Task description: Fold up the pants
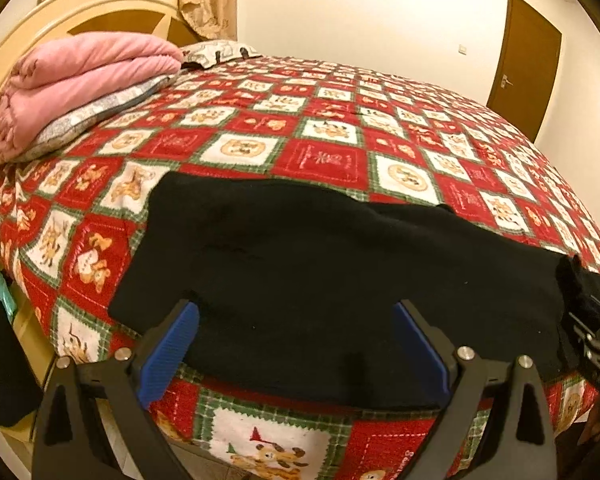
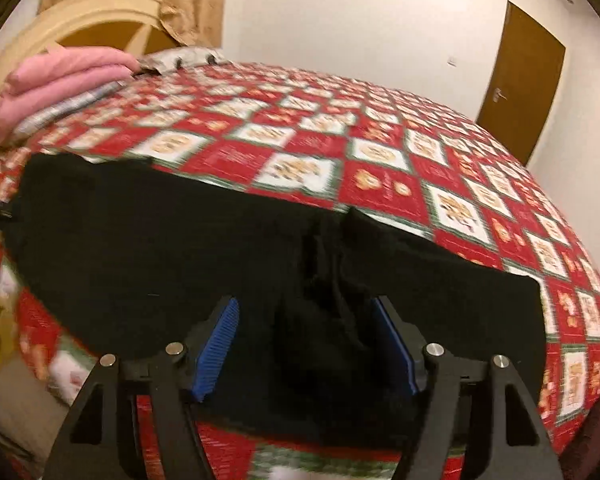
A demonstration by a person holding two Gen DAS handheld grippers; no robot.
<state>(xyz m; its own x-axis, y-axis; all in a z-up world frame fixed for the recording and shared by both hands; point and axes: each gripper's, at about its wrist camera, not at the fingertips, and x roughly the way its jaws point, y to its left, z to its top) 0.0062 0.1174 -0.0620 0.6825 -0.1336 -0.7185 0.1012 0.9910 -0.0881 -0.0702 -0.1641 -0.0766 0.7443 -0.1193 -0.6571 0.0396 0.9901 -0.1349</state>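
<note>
The black pants point(image 1: 320, 264) lie across the lower middle of the frame on the bed point(image 1: 340, 128). Left hand-held gripper point(image 1: 296, 344) and right hand-held gripper point(image 2: 306, 340) both stand spread above them.

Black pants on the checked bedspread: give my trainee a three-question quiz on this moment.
1. True or false: the left gripper is clamped shut on the black fabric pants.
2. What lies by the cream wooden headboard? A) folded pink blanket B) blue towel C) laptop
3. Fill in: the pants lie on the red, white and green checked ____.

Key: 1 false, its jaws stand open; 2 A; 3 bedspread.
</note>
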